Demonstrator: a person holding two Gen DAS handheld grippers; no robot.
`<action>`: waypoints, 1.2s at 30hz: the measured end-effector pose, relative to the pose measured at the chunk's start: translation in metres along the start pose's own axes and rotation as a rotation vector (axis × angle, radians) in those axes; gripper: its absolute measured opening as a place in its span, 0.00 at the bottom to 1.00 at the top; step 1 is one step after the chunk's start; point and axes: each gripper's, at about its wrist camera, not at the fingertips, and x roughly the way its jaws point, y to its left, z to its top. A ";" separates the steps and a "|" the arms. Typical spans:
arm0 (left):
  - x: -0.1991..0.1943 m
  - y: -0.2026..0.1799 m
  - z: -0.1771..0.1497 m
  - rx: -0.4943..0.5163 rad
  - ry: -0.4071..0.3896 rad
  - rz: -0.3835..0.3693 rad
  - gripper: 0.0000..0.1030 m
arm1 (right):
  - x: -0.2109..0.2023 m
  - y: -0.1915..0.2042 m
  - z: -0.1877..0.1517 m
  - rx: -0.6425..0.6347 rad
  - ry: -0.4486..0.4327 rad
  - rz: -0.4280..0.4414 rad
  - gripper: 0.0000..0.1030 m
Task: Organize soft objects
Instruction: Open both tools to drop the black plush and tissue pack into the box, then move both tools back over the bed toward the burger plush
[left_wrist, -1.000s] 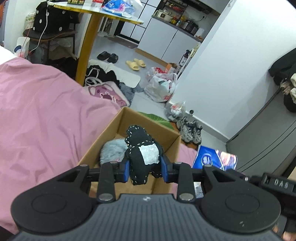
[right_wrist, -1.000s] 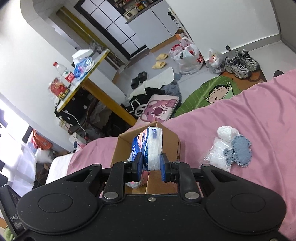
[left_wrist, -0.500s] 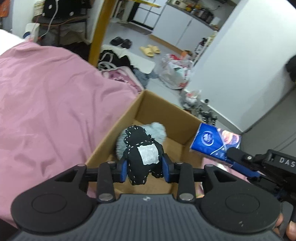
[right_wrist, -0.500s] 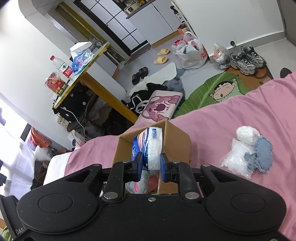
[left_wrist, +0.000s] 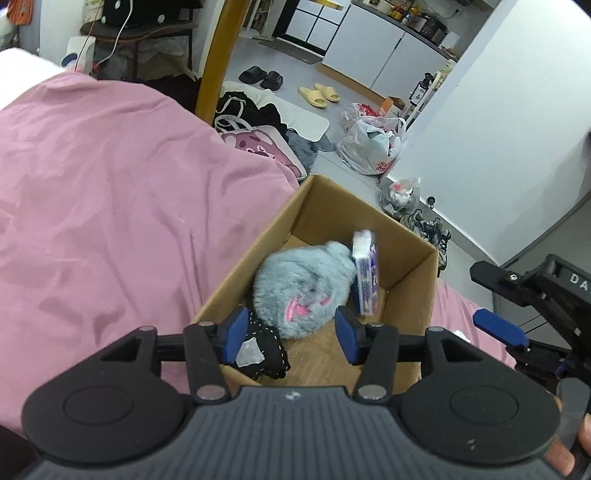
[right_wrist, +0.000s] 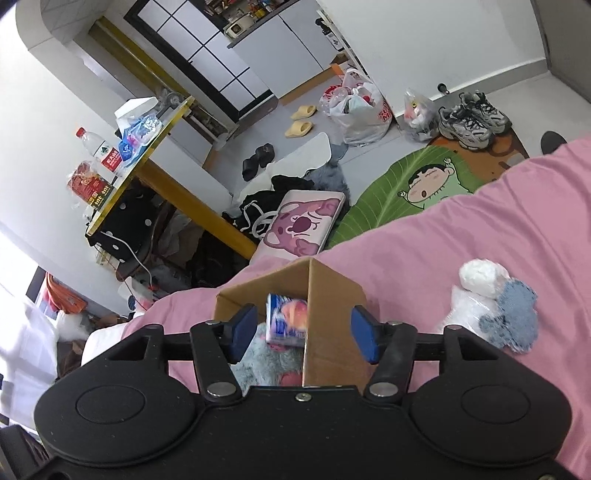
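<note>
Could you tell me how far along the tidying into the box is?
Done: a grey plush and a tissue pack sit in the box. In hand: nothing; both grippers have just opened, the black toy dropping in. Left: white and blue pieces on the bed.

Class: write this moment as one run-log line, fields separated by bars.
left gripper: jaws just opened, black toy dropping | right gripper: jaws just opened, tissue pack released | box: holds grey plush
</note>
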 end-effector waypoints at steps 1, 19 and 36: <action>-0.001 -0.003 -0.001 0.017 -0.008 0.008 0.52 | -0.003 -0.001 -0.001 -0.002 -0.001 -0.007 0.58; -0.031 -0.045 -0.024 0.205 -0.054 0.076 0.91 | -0.065 -0.037 -0.007 -0.091 -0.021 -0.033 0.77; -0.074 -0.080 -0.052 0.222 -0.126 0.045 1.00 | -0.113 -0.059 -0.001 -0.230 -0.060 0.095 0.90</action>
